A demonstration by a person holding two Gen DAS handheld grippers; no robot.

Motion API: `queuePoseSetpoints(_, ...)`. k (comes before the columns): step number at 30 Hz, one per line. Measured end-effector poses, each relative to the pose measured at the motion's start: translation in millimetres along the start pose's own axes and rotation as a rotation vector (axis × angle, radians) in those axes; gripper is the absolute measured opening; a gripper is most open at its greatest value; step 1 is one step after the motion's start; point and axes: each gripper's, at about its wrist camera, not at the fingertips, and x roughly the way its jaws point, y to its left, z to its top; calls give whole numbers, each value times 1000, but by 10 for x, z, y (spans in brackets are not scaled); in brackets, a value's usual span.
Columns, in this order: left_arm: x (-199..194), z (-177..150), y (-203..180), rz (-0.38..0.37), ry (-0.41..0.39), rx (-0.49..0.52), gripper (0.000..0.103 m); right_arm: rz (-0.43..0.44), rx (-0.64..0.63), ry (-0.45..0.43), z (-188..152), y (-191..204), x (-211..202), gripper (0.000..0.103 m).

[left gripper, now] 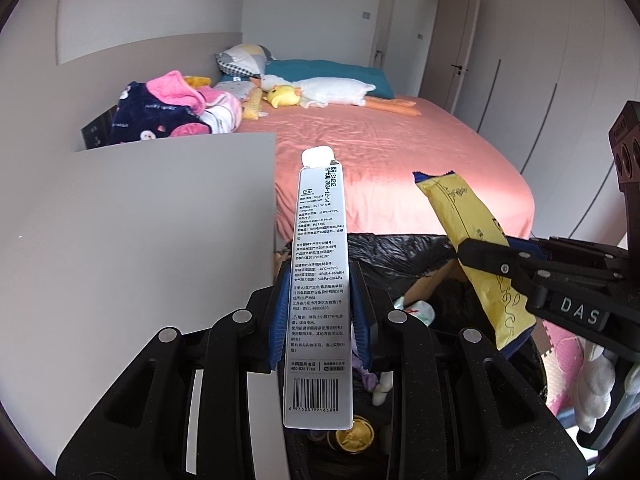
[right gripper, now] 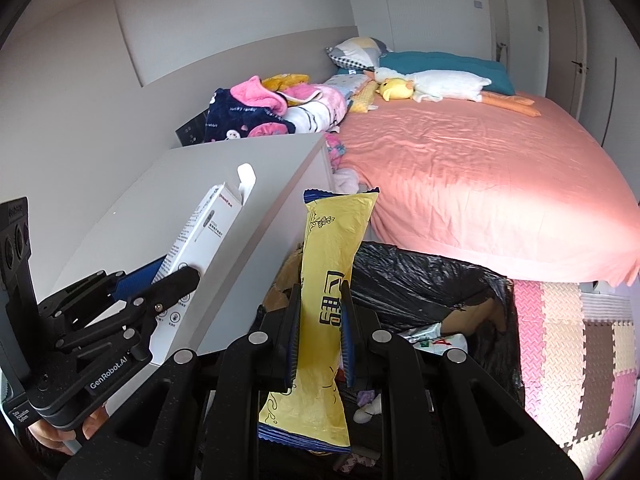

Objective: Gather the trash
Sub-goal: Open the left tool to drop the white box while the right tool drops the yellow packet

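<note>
A long white carton (left gripper: 316, 232) printed with text and a barcode is clamped between the blue pads of my left gripper (left gripper: 320, 280). It hangs over the black-lined trash bin (left gripper: 400, 248). My right gripper (right gripper: 320, 304) is shut on a yellow snack wrapper (right gripper: 332, 240) with blue ends, held upright above the same bin (right gripper: 424, 280). The left wrist view has the right gripper (left gripper: 484, 256) and its wrapper (left gripper: 460, 208) at the right. The right wrist view has the left gripper (right gripper: 176, 280) and the carton (right gripper: 212, 216) at the left. Several wrappers and scraps lie inside the bin.
A grey bedside cabinet (right gripper: 240, 168) stands just left of the bin. Behind is a bed with a pink sheet (right gripper: 480, 168), plush toys (right gripper: 432, 82) and folded clothes (right gripper: 260, 116). Pink foam mats (right gripper: 560, 340) cover the floor at right. A hand (right gripper: 52, 436) holds the left gripper's handle.
</note>
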Motion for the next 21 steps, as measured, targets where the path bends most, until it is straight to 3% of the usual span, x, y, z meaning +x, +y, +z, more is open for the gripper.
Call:
queuePoseSetpoints(3,26,-21,-37,-81,25,17,29,-3,22,-13,-16,-79,-75,18)
queuePoseSetpoints(5,71,-43,-51,-146,63,21,52,-16,59,-32,-19,-166,-148,24)
queuePoseSetpoints(6,75,-57,-58,-156,58,15,78,-27,70,-41,-17,-197,-173,40)
queuePoseSetpoints(7,67,-73,-69,-161,50,15,88,-49,81,-62,-17,-230,-216,61)
queuePoseSetpoints(9,58,-89,-105,-189,52,22,88,-106,91,-109,-18,-275,-300,70)
queuePoseSetpoints(21,47,-107,-164,-207,55,34,91,-113,116,-109,-27,-461,-344,70)
